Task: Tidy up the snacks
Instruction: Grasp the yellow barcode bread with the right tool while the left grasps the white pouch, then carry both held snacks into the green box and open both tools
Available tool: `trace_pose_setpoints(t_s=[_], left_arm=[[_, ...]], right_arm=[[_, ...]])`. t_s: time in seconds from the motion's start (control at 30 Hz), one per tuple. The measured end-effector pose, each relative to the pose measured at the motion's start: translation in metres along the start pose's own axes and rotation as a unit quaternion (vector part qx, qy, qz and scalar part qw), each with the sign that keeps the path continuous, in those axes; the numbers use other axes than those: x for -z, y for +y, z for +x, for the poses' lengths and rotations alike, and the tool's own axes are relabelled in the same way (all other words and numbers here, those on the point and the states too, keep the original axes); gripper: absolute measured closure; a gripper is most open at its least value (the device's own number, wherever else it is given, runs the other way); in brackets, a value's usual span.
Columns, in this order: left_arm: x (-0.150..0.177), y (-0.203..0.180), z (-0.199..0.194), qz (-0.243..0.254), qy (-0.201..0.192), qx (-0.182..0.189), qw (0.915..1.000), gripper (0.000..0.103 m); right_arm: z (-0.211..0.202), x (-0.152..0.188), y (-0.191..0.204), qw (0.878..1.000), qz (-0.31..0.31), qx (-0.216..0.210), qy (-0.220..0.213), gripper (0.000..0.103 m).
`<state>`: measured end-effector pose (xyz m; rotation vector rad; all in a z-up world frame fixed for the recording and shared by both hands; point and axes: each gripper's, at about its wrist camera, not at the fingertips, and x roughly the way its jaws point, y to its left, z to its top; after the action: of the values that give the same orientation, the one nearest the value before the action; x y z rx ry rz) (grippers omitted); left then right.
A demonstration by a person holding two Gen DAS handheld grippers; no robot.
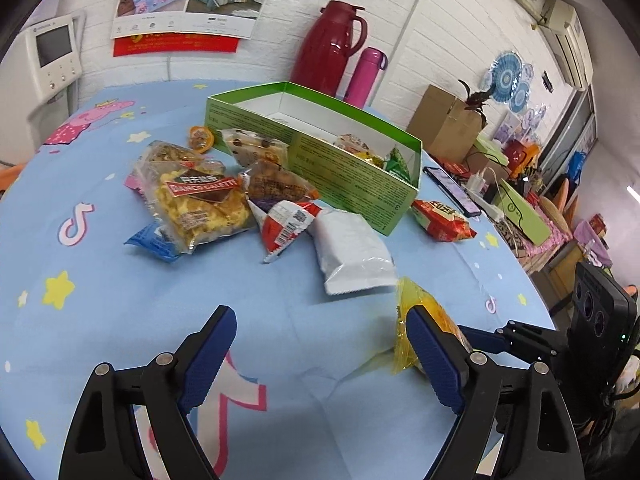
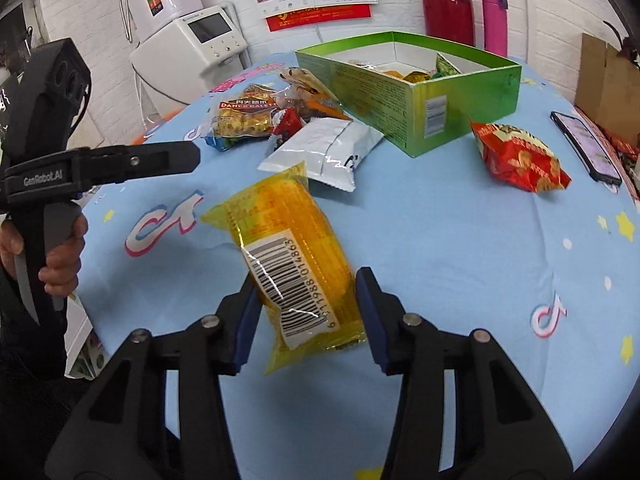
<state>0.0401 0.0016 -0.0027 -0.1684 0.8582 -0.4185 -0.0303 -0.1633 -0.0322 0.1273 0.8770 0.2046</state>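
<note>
A yellow snack packet (image 2: 288, 240) with a barcode label lies lengthwise between the blue pads of my right gripper (image 2: 308, 308), which is shut on its near end, just above the blue cloth. In the left wrist view the same yellow packet (image 1: 424, 308) shows at the right, partly behind one finger. My left gripper (image 1: 320, 344) is open over bare cloth, holding nothing. An open green box (image 1: 352, 184) stands behind with several small snacks inside. Loose packets sit before it: a white packet (image 1: 352, 248), a red packet (image 1: 442, 220) and a Danco Galette bag (image 1: 200, 200).
A phone (image 1: 452, 190) lies right of the box near the table's edge. A red thermos (image 1: 332, 48) and a pink bottle (image 1: 368, 76) stand behind the box. A person's hand (image 2: 60, 256) holds the left gripper's handle at the table's left edge.
</note>
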Motion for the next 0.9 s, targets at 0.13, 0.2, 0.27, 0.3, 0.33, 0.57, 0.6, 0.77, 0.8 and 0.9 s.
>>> trace_pose_setpoints(t_s=[0.13,0.2,0.27,0.3,0.33,0.57,0.6,0.77,0.8,0.9], left_arm=[[-0.015,-0.013,0.018,0.008,0.004,0.018,0.9998,0.015],[-0.024,-0.020,0.033,0.016,0.013,0.022,0.9995,0.015],[-0.032,-0.023,0.047,0.025,0.021,0.010,0.9994,0.015],[-0.036,-0.024,0.052,0.027,0.024,0.007,0.9993,0.015],[-0.039,-0.025,0.058,0.026,0.028,0.005,0.9992,0.015],[-0.045,-0.030,0.092,0.025,0.056,0.001,0.9981,0.015],[-0.044,-0.032,0.097,0.029,0.061,-0.003,0.9977,0.015],[-0.043,-0.028,0.112,0.031,0.071,-0.027,0.9966,0.017],[-0.042,-0.027,0.112,0.032,0.072,-0.030,0.9964,0.020],[-0.042,-0.024,0.109,0.037,0.074,-0.037,0.9959,0.044]], right_arm=[[0.003,0.001,-0.004,1.000,0.013,0.010,0.008,0.044],[0.007,-0.001,-0.001,1.000,0.001,0.016,0.009,0.041],[0.010,-0.006,0.007,0.999,-0.028,0.023,0.005,0.031],[0.012,-0.008,0.011,0.999,-0.043,0.025,0.001,0.029],[0.014,-0.011,0.014,0.998,-0.056,0.028,-0.001,0.029],[0.017,-0.003,0.000,0.998,-0.044,0.028,0.023,0.055],[0.014,-0.002,-0.005,0.999,-0.035,0.033,0.023,0.055],[0.009,0.003,-0.012,0.999,-0.014,0.030,0.021,0.054],[0.009,0.002,-0.011,0.999,-0.016,0.031,0.021,0.054],[0.012,0.001,-0.009,0.999,-0.018,0.029,0.017,0.053]])
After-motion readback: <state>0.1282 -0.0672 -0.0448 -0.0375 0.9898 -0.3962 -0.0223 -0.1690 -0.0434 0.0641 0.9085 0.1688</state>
